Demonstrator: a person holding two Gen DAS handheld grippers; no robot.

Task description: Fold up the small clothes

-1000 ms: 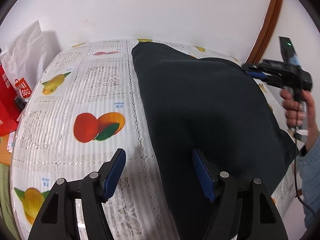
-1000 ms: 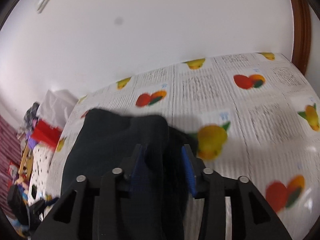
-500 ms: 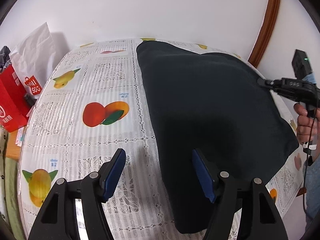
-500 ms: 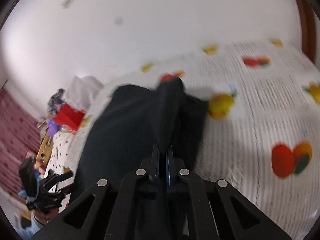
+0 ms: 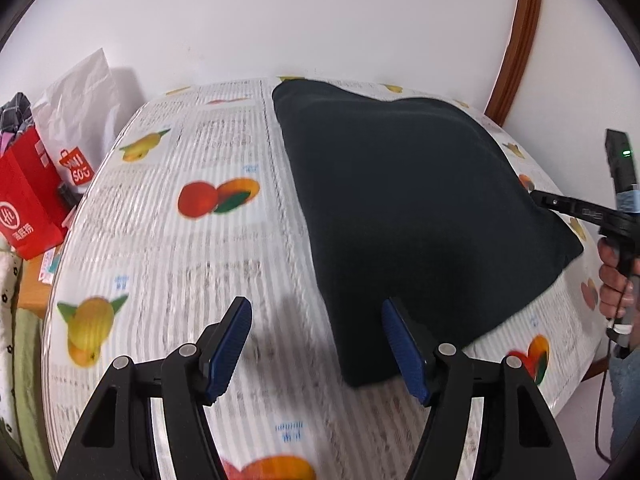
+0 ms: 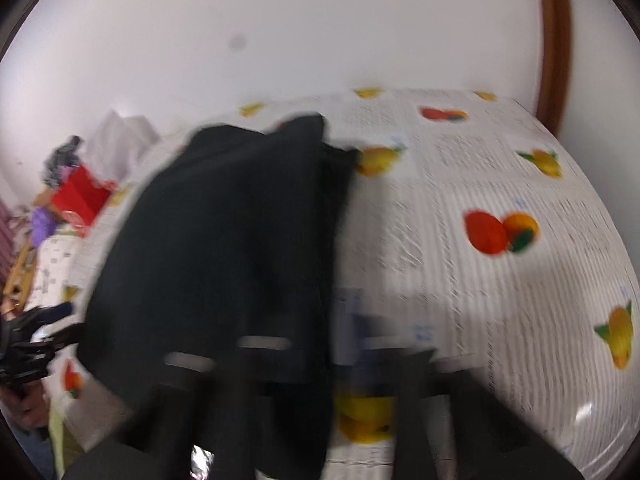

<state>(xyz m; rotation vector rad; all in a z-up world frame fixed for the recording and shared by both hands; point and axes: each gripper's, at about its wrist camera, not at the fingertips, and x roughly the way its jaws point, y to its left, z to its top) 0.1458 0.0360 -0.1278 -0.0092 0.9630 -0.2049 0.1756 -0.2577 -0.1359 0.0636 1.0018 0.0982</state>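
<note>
A dark, near-black garment (image 5: 420,208) lies spread on the fruit-print tablecloth (image 5: 192,264). My left gripper (image 5: 316,344) is open and empty, its right finger at the garment's near corner. The right gripper (image 5: 538,199) shows at the garment's right edge, its tips touching the cloth. In the right wrist view the picture is motion-blurred: the garment (image 6: 224,264) covers the left fingers, and the gripper (image 6: 320,360) cannot be read as open or shut.
A red paper bag (image 5: 28,204) and a white bag (image 5: 80,108) stand off the table's left side. A white wall is behind, with a brown wooden frame (image 5: 516,36) at the right. The table edge (image 5: 572,384) curves close at the right.
The right gripper shut on a garment fold and lifted it half a second ago; now it is blurred and moving, with the cloth lower. My left gripper pulled back towards the garment's near corner.
</note>
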